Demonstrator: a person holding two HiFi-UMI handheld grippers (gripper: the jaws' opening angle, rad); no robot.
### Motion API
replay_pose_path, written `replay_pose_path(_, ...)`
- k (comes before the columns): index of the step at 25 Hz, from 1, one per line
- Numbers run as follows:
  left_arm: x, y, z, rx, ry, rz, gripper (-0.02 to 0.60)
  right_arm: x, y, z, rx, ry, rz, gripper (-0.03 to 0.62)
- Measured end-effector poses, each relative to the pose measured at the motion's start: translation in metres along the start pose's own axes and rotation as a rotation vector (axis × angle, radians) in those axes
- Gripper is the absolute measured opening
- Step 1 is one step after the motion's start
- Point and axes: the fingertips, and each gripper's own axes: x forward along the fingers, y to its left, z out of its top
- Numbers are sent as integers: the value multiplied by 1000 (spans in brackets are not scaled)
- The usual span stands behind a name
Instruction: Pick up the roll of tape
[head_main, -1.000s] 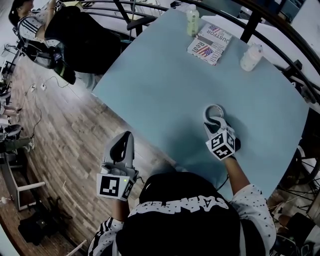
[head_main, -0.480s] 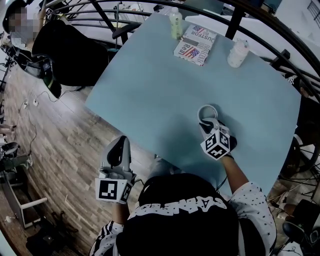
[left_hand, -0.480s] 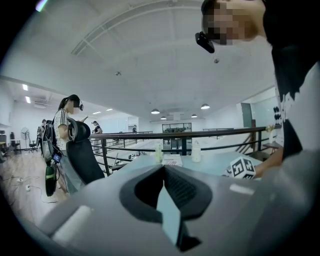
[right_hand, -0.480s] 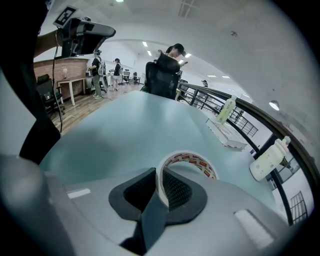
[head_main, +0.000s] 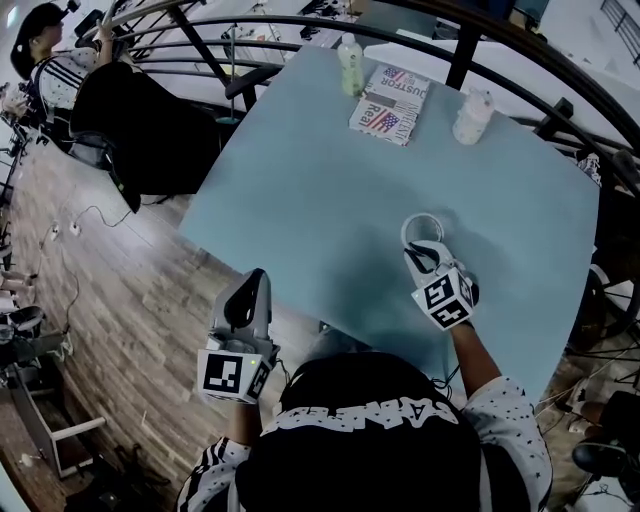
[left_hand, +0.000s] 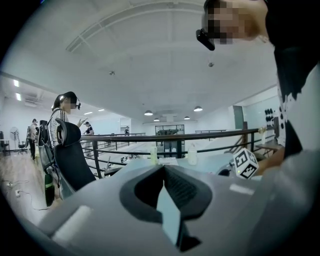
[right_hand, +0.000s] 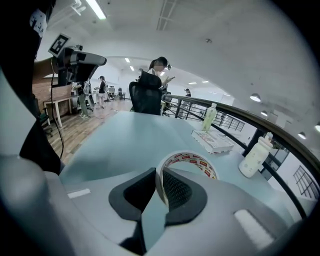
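White tape roll sits rim-clamped inside the right claw.

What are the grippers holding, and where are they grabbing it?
The right gripper, its jaws just closed, pinches the roll of tape by its near wall, one jaw inside the ring. The left gripper holds nothing.

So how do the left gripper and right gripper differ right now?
The left gripper is shut on nothing; the right gripper has just been closing and pinches the wall of the tape roll. The left gripper hangs past the table, over the wooden floor; the right gripper is over the table. Both carry a marker cube.
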Motion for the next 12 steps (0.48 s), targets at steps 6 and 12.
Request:
replay_pose_path(6,9,-4,6,7,0,-67,0,-18,-3,15,67,-51,-39,51)
replay_pose_path(12,18,-10,14,20,-13,-126,0,-44,-11,26,91,-79,-101,51)
